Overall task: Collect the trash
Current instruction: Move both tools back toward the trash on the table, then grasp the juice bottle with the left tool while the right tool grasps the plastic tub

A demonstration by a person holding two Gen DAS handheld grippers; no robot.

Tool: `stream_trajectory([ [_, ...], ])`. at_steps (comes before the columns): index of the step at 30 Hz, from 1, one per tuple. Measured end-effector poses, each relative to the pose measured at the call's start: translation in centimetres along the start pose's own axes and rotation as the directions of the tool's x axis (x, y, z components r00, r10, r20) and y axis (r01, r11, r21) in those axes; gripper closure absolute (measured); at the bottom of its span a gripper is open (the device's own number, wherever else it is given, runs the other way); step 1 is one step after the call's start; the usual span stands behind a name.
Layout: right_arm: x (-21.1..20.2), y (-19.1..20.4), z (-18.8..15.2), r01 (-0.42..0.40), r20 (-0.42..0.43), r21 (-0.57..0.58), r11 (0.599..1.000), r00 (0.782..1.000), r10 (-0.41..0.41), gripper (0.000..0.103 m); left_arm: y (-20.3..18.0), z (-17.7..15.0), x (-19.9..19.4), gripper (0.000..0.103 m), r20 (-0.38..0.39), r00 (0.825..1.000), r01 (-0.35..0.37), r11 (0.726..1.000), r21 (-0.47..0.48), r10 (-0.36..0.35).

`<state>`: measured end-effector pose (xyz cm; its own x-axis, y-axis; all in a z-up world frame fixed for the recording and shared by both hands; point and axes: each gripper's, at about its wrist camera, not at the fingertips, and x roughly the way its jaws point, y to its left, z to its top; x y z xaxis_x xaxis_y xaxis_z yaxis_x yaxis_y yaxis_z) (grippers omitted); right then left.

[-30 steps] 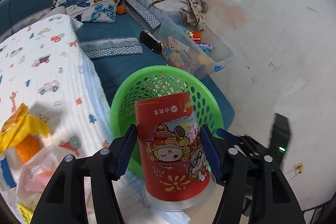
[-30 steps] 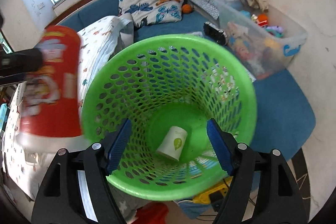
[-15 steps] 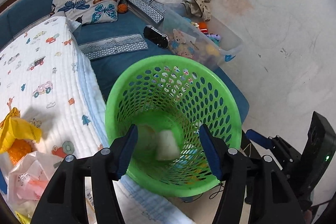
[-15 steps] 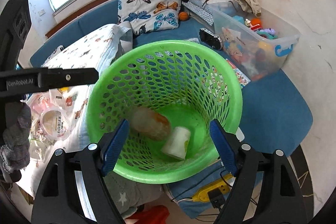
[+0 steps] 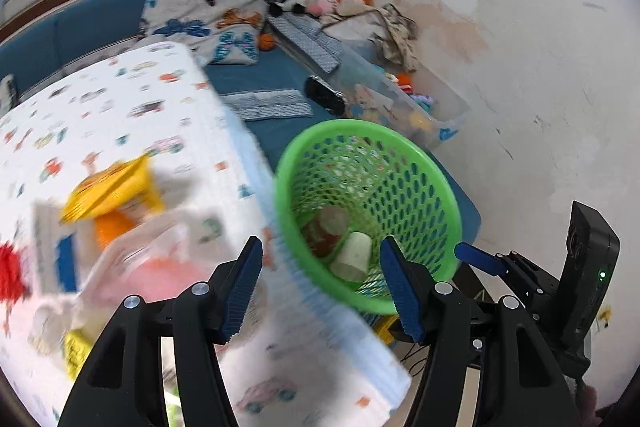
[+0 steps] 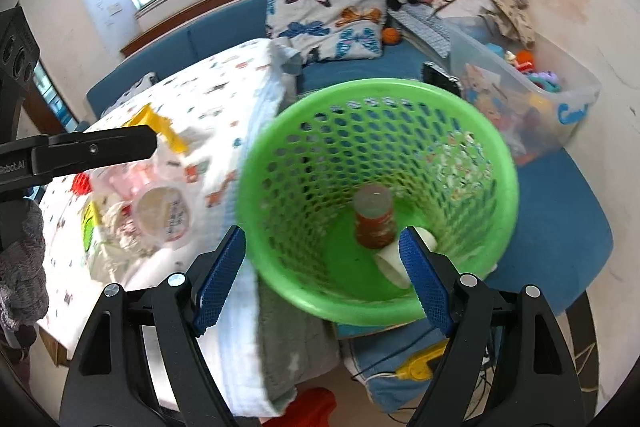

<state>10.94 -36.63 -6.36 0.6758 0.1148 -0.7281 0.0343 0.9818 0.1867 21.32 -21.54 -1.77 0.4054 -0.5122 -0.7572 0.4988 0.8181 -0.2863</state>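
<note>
Now, both of your grippers are empty. Your left gripper [image 5: 320,285] stands partly open with nothing between its blue pads, over the edge of the quilt [image 5: 120,107] beside the green basket [image 5: 448,195]. Your right gripper [image 6: 322,277] is spread wide, its jaws having just been opening, also bare, hanging just above the near rim of the basket.

In the basket: a red can [image 6: 374,217] and a white paper cup [image 6: 390,261], lying touching at the bottom.

Trash left on the quilt, by your left gripper:
- yellow snack bag [image 5: 112,187], crumpled, orange showing beneath. Likely very light, thin, crackly and slick. Pinch a folded ridge or a corner; a flat face would probably slide out.
- clear pinkish plastic bag [image 6: 132,175]. Soft and limp, I'd judge; gather a bunch of film instead of an edge.
- round clear tub with a printed lid [image 6: 164,213], on its side. Looks light and thin-walled, so it may dent or roll. Take it across the body near the rim, gently.

The left-wrist view is blurred over the pile, so I cannot tell how the pieces overlap. A small red scrap [image 5: 12,271] sits at the frame edge; what it is I cannot say.
</note>
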Motion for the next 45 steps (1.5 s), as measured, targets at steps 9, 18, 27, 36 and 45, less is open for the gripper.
stream_trajectory([
  [9, 1.5, 4.6, 0.1, -0.084, -0.027, -0.065, 0.994, 0.996, 0.082, 0.024, 5.8, -3.5, -5.1, 0.044, 0.057, 0.995, -0.071, 0.986, -0.148, 0.080],
  [18, 4.0, 9.0, 0.4, -0.164, -0.059, -0.109, 0.980, 0.986, 0.158, 0.024, 10.6, -7.3, -8.0, 0.043, 0.067, 0.987, -0.120, 0.950, -0.288, 0.145],
  [27, 6.1, 10.6, 1.3, -0.213, -0.070, -0.074, 0.974, 0.976, 0.208, 0.020, 13.7, -10.3, -8.9, 0.038, 0.046, 0.985, -0.135, 0.904, -0.406, 0.167],
  [36, 9.1, 10.4, 1.9, -0.243, -0.102, -0.036, 0.969, 0.966, 0.238, 0.019, 15.7, -11.1, -8.2, 0.031, 0.028, 0.987, -0.125, 0.857, -0.499, 0.160],
  [45, 9.9, 10.4, 1.7, -0.295, -0.131, -0.012, 0.956, 0.948, 0.291, 0.032, 16.9, -10.7, -5.8, 0.031, -0.012, 0.991, -0.113, 0.803, -0.585, 0.130],
])
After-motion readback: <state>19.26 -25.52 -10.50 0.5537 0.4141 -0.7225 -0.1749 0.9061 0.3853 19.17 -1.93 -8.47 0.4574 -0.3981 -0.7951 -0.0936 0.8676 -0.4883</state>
